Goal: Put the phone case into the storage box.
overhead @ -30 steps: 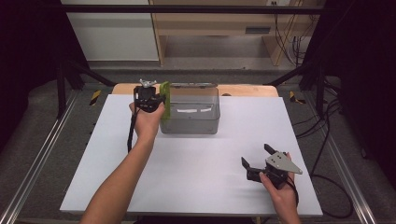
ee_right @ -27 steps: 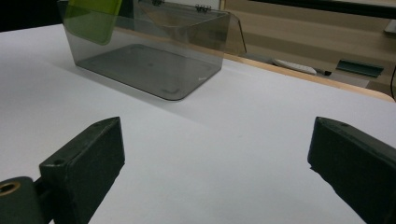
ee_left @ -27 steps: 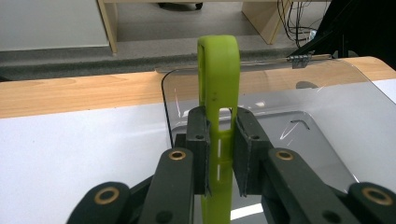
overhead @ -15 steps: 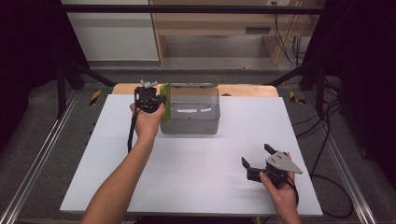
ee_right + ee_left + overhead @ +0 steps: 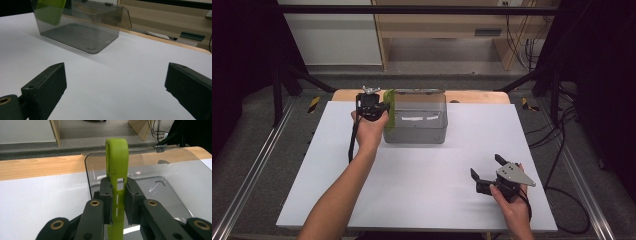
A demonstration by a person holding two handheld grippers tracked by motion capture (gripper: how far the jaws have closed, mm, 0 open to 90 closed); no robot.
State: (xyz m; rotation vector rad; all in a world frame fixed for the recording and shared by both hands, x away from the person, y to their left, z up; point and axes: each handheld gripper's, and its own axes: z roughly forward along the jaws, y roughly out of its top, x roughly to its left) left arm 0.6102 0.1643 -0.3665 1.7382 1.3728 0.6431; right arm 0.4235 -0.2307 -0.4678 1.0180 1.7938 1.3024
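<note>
My left claw [image 5: 117, 202] is clamped on the green lid [image 5: 117, 167], held upright at the left end of the smoky clear box [image 5: 416, 117], upper centre of the frame. The box stands uncovered; my right claw [image 5: 486, 167], jaws apart, waits empty on the counter [image 5: 422, 190] at lower right.

1. The box [image 5: 416, 119] stands on the table [image 5: 422, 200], toward its far edge and a little left of the middle.
2. The flat piece [image 5: 388, 107] stands upright at the box's left end, against its wall.
3. The left gripper [image 5: 377, 106] sits just left of the box, its jaws on either side of the flat piece.
4. The right gripper [image 5: 486, 173] rests near the table's front right corner, well apart from the box.
</note>
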